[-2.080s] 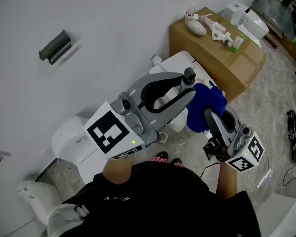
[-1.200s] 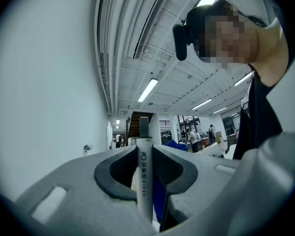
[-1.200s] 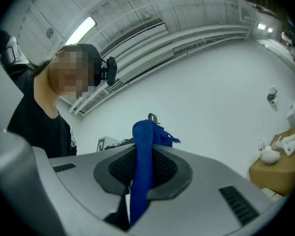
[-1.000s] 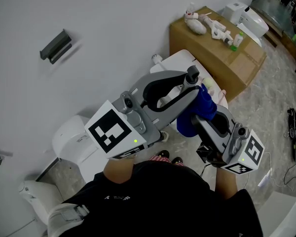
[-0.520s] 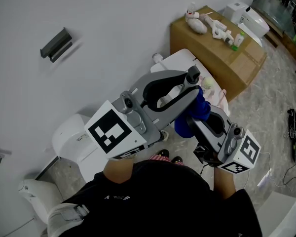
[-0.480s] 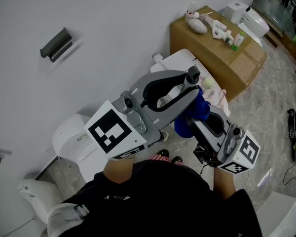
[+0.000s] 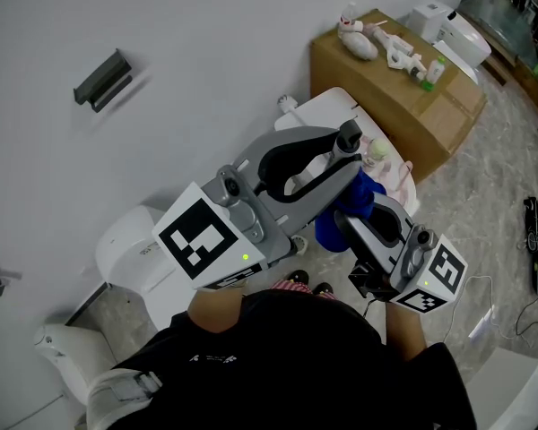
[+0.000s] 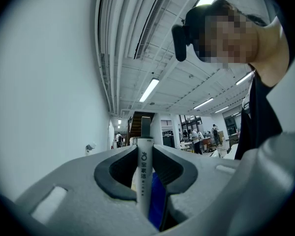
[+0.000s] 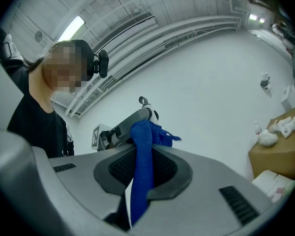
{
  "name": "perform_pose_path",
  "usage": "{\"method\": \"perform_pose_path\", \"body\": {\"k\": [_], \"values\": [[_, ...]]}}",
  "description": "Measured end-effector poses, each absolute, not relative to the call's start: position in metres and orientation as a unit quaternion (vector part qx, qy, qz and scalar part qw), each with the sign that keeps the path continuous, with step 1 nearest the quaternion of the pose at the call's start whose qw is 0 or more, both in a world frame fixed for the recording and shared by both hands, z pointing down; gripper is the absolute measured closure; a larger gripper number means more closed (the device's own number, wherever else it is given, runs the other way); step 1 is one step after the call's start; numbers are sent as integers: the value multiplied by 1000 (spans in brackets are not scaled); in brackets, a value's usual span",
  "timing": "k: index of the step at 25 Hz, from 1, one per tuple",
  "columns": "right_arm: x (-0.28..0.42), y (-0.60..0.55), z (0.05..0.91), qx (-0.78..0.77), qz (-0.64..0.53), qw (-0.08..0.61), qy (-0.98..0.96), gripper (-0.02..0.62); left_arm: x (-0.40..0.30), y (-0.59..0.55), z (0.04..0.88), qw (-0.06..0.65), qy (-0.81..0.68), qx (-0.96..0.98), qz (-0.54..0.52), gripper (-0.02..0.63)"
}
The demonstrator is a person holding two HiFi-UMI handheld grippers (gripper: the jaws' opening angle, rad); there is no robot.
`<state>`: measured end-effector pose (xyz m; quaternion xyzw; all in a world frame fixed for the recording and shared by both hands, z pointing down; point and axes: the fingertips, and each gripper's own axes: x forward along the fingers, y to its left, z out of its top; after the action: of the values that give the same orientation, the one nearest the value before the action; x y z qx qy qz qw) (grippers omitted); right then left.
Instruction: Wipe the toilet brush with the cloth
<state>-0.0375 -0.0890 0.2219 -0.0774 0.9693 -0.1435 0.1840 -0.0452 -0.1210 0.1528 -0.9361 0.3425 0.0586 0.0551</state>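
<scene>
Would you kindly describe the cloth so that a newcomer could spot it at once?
Above the white toilet by the wall, two grey grippers meet. The cloth is the bunched fabric clamped in the right gripper, beside the white toilet brush handle in the left gripper. It is the only deep blue thing there.

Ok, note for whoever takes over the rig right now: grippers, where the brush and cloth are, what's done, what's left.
Left gripper: shut on the toilet brush handle.
Right gripper: shut on the blue cloth.
The cloth sits right beside the handle at the left jaws; contact unclear.
Done: both things in hand and brought together.
Left: run the cloth along the brush; how much is already wiped can't be told.
</scene>
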Motion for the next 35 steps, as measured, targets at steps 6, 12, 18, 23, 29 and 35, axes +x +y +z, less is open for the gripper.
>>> {"method": "perform_pose_path", "body": {"k": [6,12,18,23,29,35], "values": [[-39,-90,229,-81,-148,177,970,534,-46,-121,153,56,344,-935,58,508],[-42,-91,245,-85,-160,160,970,534,-46,-121,153,62,344,-935,61,508],[-45,-92,255,-90,-167,149,970,534,-45,-122,152,64,343,-935,60,508],[-45,-92,263,-94,-168,147,970,534,-44,-122,152,64,343,-935,59,508],[-46,-93,271,-98,-169,139,971,534,-44,-122,151,65,342,-936,59,508],[-48,-94,284,-105,-174,124,971,534,-43,-122,151,66,341,-936,57,508]]}}
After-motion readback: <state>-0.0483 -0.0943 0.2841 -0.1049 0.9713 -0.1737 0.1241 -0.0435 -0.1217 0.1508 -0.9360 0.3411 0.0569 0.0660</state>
